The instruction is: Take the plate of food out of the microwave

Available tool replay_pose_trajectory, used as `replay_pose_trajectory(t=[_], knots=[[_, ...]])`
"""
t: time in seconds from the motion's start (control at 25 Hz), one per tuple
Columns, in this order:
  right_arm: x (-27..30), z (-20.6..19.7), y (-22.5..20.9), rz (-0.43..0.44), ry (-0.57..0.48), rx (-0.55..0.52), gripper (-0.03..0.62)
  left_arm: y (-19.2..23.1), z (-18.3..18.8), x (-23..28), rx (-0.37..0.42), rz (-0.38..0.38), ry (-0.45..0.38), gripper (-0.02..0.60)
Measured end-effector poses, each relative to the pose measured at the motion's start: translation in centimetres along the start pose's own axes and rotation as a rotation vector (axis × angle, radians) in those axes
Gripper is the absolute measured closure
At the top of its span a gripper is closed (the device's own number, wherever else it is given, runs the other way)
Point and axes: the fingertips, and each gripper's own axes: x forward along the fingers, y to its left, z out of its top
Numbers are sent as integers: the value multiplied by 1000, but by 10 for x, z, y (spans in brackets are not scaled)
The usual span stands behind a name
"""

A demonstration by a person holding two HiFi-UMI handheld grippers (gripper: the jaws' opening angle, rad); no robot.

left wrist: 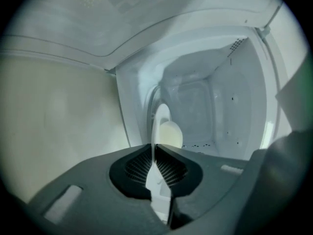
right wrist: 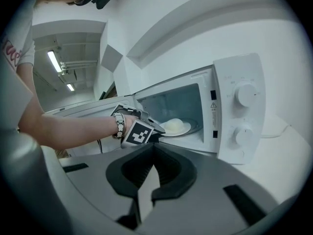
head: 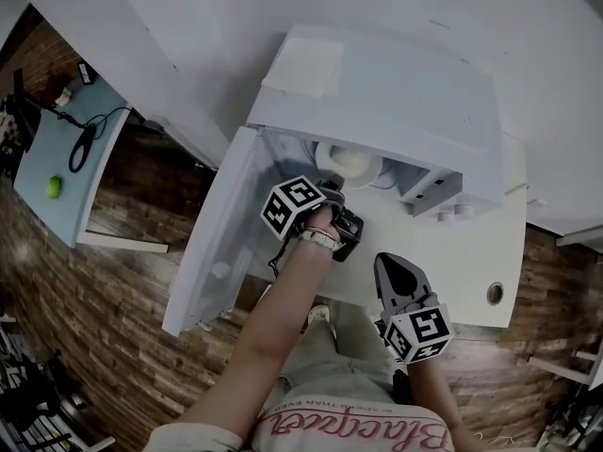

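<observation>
The white microwave (head: 377, 92) stands on the table with its door (head: 221, 243) swung open to the left. Inside lies a white plate (head: 369, 169) with a pale mound of food (head: 347, 161). My left gripper (head: 332, 188) reaches into the opening and is shut on the plate's near rim. In the left gripper view the plate (left wrist: 160, 119) runs edge-on between the closed jaws of the left gripper (left wrist: 154, 148), with the food (left wrist: 171, 133) just beyond. My right gripper (head: 396, 276) hangs back over the table's front edge, shut and empty. The right gripper view shows the plate (right wrist: 188, 129) and the left gripper (right wrist: 159, 131) at its rim.
The white table (head: 471, 262) has a round cable hole (head: 495, 294) at its right front. The microwave's two dials (right wrist: 244, 94) are on its right panel. A light blue table (head: 57, 149) with a green ball (head: 54, 187) stands far left on the wooden floor.
</observation>
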Motion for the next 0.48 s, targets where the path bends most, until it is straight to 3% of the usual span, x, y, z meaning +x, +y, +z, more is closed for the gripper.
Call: replay_pose_trajectory(t=[0.48], knots=[[-20, -4, 8, -51, -40, -7, 583, -2, -22, -24, -32, -212, -21, 564]])
